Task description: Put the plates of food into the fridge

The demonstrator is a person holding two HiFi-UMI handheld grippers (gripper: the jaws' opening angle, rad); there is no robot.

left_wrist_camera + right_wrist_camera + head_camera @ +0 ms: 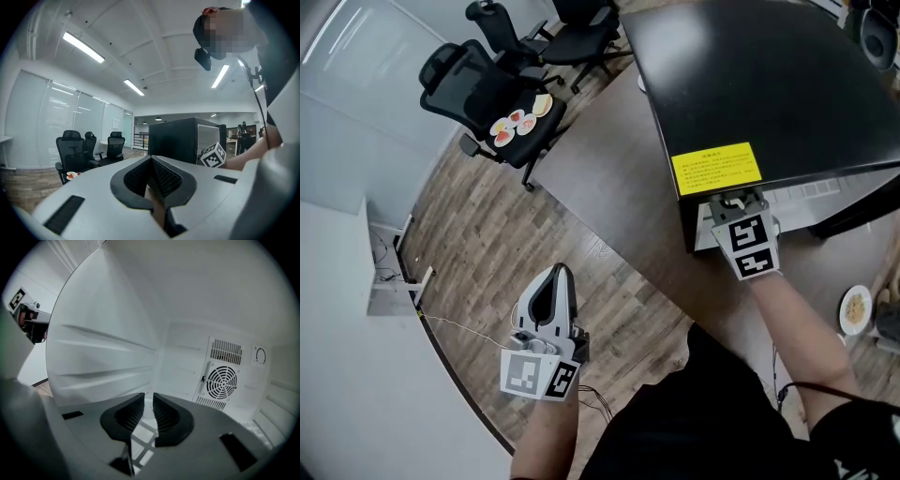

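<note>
Wood-plank floor (478, 244) fills the left of my head view, and a grey desk (609, 178) runs across it from the near right to the far left. On the far right of the desk stands the black fridge (750, 84), with a yellow label (715, 169) on its near top edge.

My right gripper (739, 202) reaches into the fridge's opening just below that label. In the right gripper view I look at the white inner walls (117, 333), a round fan grille (221, 382) on the back wall and a white wire shelf (143, 441) below. The fingers (166, 416) stand slightly apart, and I see nothing between them.

My left gripper (555, 270) hangs over the floor at the near left, well apart from the desk. Its fingers (140, 176) are pressed together at the tips, empty.

One plate of food (517, 122) sits on the seat of a black office chair (478, 80) at the far left, well away from both grippers; the left gripper view shows it low at the left (71, 176). A second plate (855, 309) shows at the right edge, beyond my right forearm; what it rests on I cannot tell.
</note>
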